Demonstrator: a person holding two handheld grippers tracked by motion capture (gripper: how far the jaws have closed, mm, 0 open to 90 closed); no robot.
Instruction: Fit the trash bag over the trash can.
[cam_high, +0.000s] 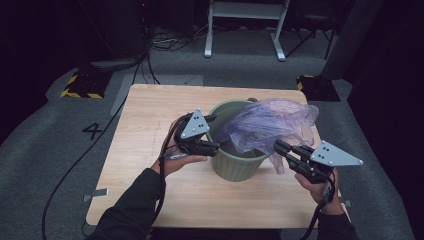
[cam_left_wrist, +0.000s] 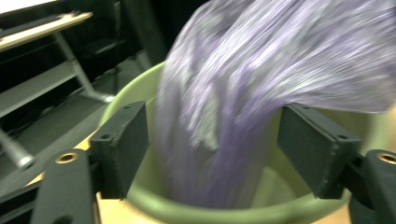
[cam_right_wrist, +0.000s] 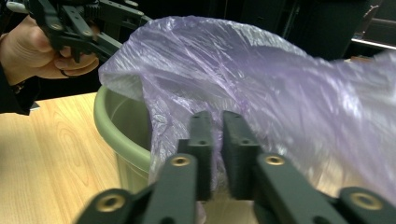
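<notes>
A green bin (cam_high: 235, 165) stands on the wooden worktop (cam_high: 150, 115) with a purple plastic bag (cam_high: 270, 122) bunched over its mouth, part hanging inside, part spilling over the right rim; the right claw (cam_right_wrist: 212, 154) is pressed together on a fold of the bag near the rim; the left claw (cam_left_wrist: 212, 149) is spread wide, the bag between its jaws, ungripped; lining the bin looks barely begun; the bag's mouth is not yet opened or folded over the rim.
</notes>
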